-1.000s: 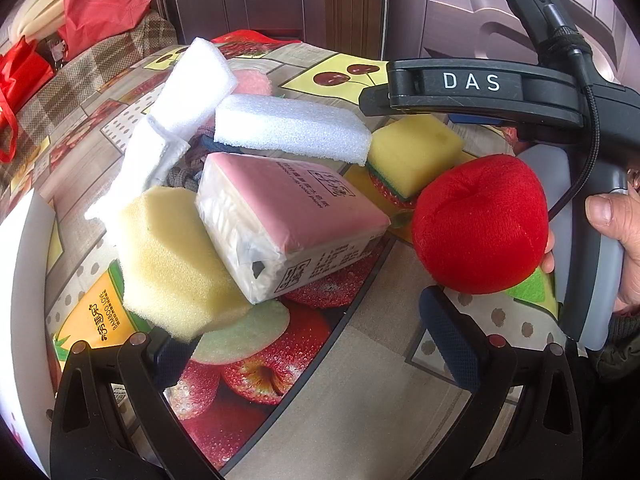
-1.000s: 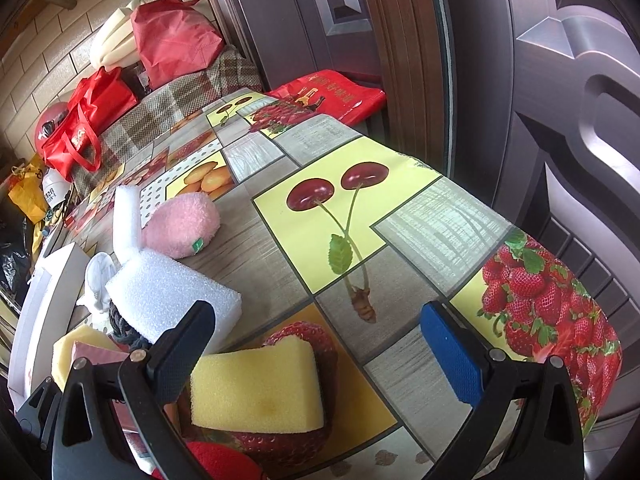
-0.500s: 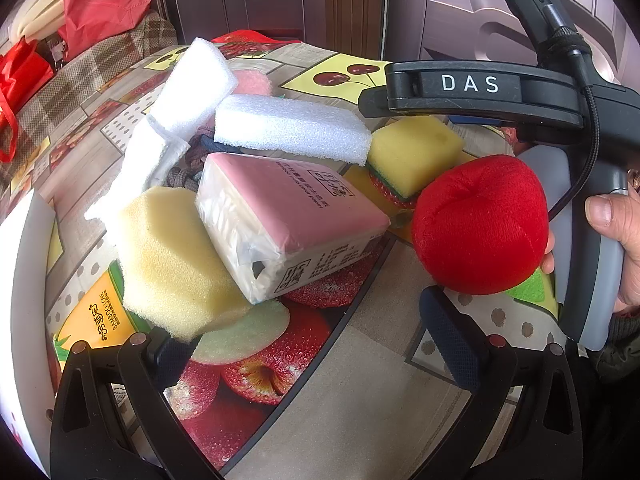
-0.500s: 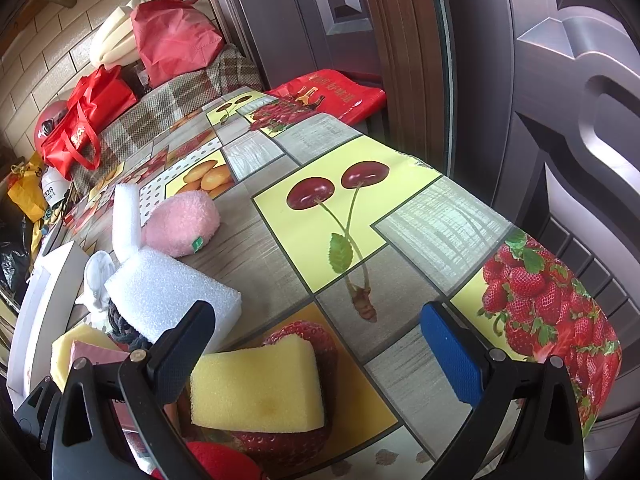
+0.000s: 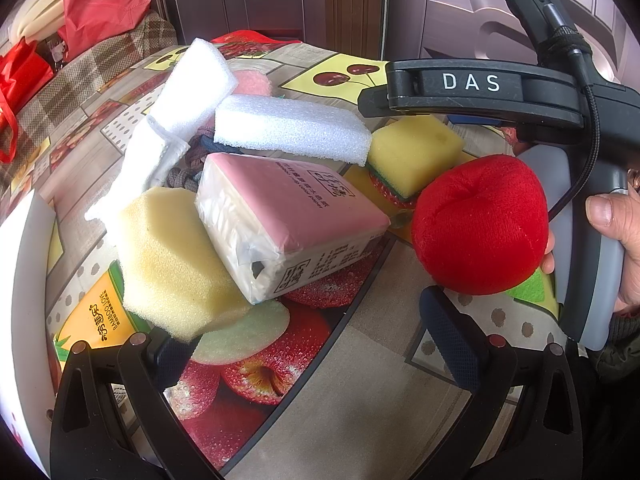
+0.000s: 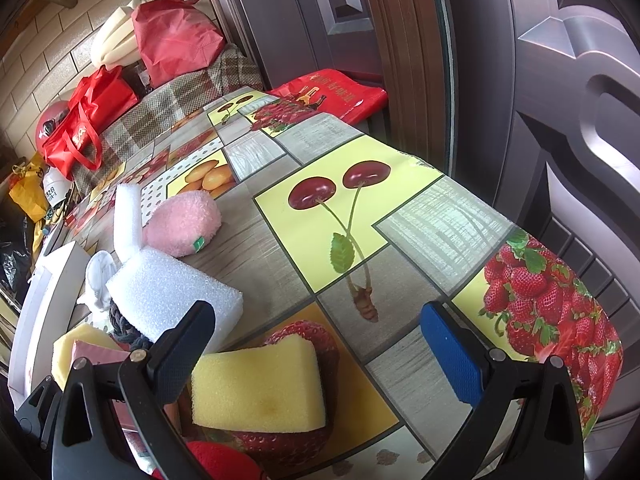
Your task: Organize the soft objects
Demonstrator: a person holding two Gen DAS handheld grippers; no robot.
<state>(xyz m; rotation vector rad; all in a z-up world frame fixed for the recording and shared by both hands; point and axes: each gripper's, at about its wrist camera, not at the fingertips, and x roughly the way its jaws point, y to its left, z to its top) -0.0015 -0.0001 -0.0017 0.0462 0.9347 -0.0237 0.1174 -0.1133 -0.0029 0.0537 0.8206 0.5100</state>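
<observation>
Soft things are piled on a fruit-print tablecloth [image 5: 360,400]. In the left wrist view I see a pink tissue pack [image 5: 288,220], a pale yellow sponge [image 5: 172,256], white foam blocks [image 5: 292,132], a yellow-green sponge [image 5: 416,152] and a red plush apple [image 5: 480,224]. My left gripper [image 5: 304,344] is open and empty just in front of the pile. My right gripper [image 6: 320,344] is open and empty above the yellow sponge [image 6: 260,388]. A pink plush [image 6: 184,220] lies further back.
A white box [image 5: 20,300] stands at the left edge of the table. Red bags [image 6: 88,120] sit on a checked seat beyond the table. A dark door [image 6: 560,80] is close on the right, by the table edge [image 6: 612,360].
</observation>
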